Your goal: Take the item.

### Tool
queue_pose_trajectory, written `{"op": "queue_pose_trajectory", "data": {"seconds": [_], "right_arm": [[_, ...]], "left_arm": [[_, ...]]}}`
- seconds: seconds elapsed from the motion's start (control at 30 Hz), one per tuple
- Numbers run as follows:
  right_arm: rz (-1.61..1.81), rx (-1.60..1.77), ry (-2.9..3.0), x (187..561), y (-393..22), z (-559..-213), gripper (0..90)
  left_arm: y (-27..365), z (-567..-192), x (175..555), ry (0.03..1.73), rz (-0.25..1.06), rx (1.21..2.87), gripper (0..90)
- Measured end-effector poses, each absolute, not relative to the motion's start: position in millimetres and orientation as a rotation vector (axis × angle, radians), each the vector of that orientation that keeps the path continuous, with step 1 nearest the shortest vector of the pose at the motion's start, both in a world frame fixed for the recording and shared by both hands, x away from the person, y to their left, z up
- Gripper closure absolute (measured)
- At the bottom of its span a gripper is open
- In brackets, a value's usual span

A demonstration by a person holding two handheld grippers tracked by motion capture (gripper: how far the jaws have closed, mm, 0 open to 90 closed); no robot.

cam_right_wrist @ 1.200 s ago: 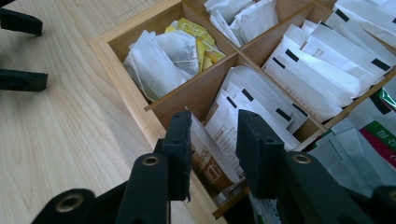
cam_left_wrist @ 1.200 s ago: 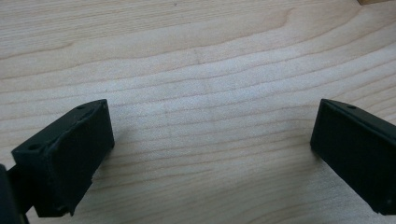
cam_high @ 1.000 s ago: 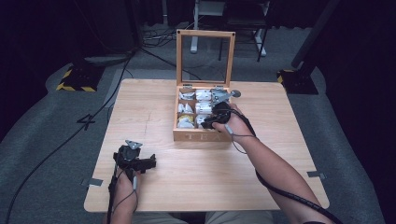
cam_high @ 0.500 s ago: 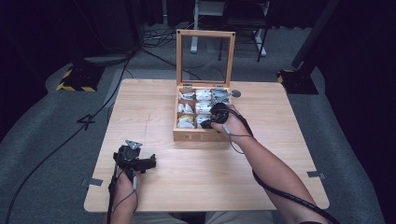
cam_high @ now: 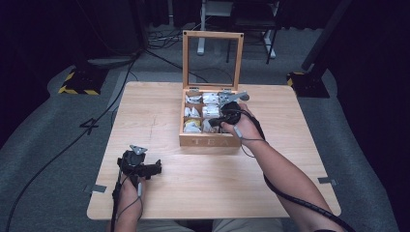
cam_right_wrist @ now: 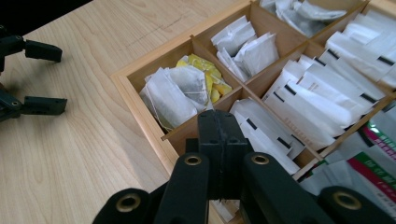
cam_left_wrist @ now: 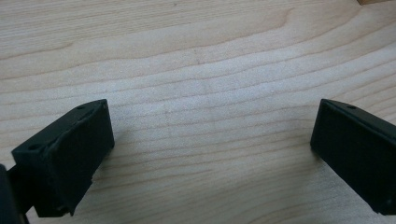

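Pale wood runs under everything: your light wooden worktop (cam_high: 270, 159) carries the square wooden tea box (cam_high: 211, 141) with its glass-paned lid standing upright at the far edge, set a little right of centre and marked TEA on its near wall. Inside, thin partitions split it into compartments of paper sachets.

Your right tool (cam_high: 227, 115) sits over the box, above the middle and right compartments at the near side, so it is the one placed for the pick. Your left tool (cam_high: 153, 169) lies well apart, low on the worktop near its front left corner, its jaws spread wide around bare wood and holding nothing.

In the right gripper view, the right tool (cam_right_wrist: 218, 122) has its jaws pressed flat together with nothing seen between them. Directly beyond the tips lies the stack of white paper sachets with black end stripes (cam_right_wrist: 268, 135), filling the near middle compartment. Their long axis runs diagonally away up and to the right in that view, roughly across the jaw line. To the left, past the partition, sit the gauzy tea bags with yellow wrappers (cam_right_wrist: 184, 91).

You would probably need to part the jaws before dropping onto the striped stack, closing across a sachet's short width.
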State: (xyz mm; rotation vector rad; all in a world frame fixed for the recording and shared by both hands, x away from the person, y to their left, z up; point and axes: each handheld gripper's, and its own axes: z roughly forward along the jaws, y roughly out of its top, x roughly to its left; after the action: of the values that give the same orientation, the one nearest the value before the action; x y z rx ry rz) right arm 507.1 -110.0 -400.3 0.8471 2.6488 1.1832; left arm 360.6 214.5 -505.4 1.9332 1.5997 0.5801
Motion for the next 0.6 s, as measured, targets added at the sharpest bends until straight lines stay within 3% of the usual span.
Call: {"op": "queue_pose_trajectory", "data": {"seconds": [0.6], "right_arm": [[1.407,0.825,2.522,495,-133,-370,90.0]], "left_arm": [[214,-505,361,1.600,0.580,1.933,0.0]]}}
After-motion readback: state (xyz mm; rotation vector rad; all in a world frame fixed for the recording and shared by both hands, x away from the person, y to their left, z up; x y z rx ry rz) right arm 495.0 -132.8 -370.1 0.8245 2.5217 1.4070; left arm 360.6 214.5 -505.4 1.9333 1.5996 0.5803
